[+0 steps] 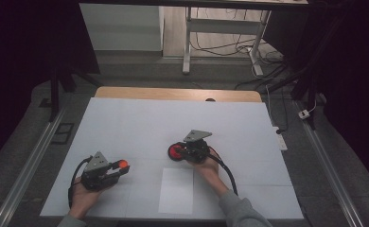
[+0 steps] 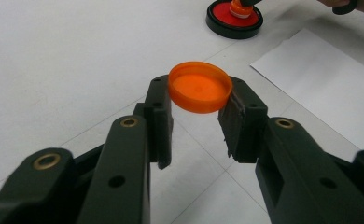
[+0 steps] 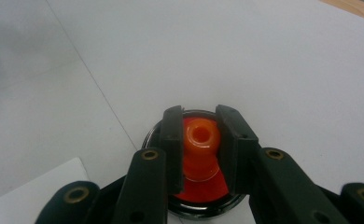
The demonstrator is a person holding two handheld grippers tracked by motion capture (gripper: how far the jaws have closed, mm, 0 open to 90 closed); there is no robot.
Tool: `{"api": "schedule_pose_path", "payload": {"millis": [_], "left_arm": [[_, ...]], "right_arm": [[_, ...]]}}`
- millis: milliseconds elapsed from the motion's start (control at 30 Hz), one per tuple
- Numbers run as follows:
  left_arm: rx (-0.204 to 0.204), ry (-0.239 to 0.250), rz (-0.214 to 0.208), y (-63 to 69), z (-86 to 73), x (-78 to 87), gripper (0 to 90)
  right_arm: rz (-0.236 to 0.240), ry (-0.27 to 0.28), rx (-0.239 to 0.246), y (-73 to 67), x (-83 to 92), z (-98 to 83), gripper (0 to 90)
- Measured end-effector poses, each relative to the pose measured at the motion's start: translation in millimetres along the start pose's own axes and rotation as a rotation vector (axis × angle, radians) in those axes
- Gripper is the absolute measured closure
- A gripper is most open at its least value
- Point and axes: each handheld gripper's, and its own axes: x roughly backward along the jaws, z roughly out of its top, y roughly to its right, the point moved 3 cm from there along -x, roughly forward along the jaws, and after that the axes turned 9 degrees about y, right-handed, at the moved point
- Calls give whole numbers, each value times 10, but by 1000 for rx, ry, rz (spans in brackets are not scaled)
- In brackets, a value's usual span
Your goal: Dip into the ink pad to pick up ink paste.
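Two grippers, each clamped on one orange piece, over a white table.

Nearest the high camera, the person's two hands come in from the bottom edge, one gripper in each. Left gripper (image 1: 121, 166) has its jaws clamped on a single orange cap (image 2: 200, 87), which is held by its rim, hollow side facing the gripper's camera, clear above the table (image 1: 126, 123). Right gripper (image 1: 179, 152) has its jaws clamped on one orange nozzle-topped bottle (image 3: 200, 140), gripped just below its open spout. That bottle sits over one round red dish with a black rim (image 2: 234, 22), which rests on the table; whether they touch I cannot tell. One white sheet of paper (image 1: 176, 190) lies flat between the two hands, just beside the dish and well apart from the cap.
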Motion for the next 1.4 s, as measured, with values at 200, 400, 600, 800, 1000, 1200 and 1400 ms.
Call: {"api": "schedule_pose_path", "payload": {"millis": [200,400,600,800,1000,1200,1400], "left_arm": [[0,-1,2,3,-3,-1,649],[0,1,1,4,0,5,649],[-1,2,2,9,0,3,649],[-1,2,2,8,0,4,649],[-1,4,5,9,0,8,649],[0,4,3,8,1,9,649],[-1,5,3,9,3,13,649]], "right_arm": [[-15,2,8,-18,2,-10,727],[-14,10,8,-21,0,-18,729],[-19,10,22,-32,2,-21,730],[-29,11,31,-45,4,-27,730],[-35,16,34,-54,8,-34,731],[-37,18,34,-55,8,-37,731],[-35,24,35,-54,9,-42,731]]}}
